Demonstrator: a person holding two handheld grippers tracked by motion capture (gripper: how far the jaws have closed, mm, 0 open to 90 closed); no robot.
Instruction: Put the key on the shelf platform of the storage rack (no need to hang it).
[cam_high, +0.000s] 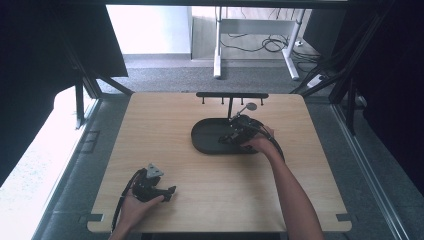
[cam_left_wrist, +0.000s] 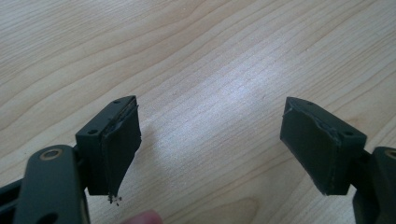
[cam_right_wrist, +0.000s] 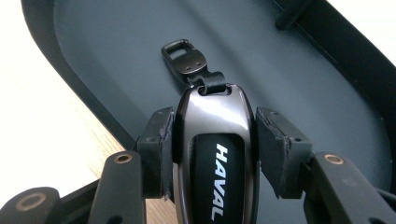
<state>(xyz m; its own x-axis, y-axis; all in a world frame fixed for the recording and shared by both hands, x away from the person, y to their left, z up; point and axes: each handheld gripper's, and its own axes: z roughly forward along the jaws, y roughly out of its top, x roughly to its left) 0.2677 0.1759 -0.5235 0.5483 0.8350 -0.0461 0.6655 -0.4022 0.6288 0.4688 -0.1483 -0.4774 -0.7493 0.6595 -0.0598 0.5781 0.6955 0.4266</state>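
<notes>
I have the right gripper (cam_right_wrist: 212, 154) clamped on the glossy dark car key fob (cam_right_wrist: 215, 154) with white HAVAL lettering, one pad on each long side, and it hangs over the floor of the dark oval tray (cam_right_wrist: 299, 93). In the high view the same gripper (cam_high: 231, 137) sits above the tray (cam_high: 202, 142), just in front of the black stand with small hooks (cam_high: 231, 95). The fob's short strap and dark metal clasp (cam_right_wrist: 185, 57) lead ahead of it, low over the tray floor; I cannot tell whether the clasp touches.

My worry is the grip itself: the fob's shell is smooth and rounded, and the pads hold it only along its curved edges, so a twist or a bump of the clasp against the tray could make it squirt forward or pivot between the pads. Letting go from any height would make it clatter and slide toward the rim. The stand's post is near enough to snag the strap.

My left gripper (cam_left_wrist: 210, 144) is spread wide with nothing between its pads, parked over the light wooden surface (cam_left_wrist: 196, 56), well apart from the tray.
</notes>
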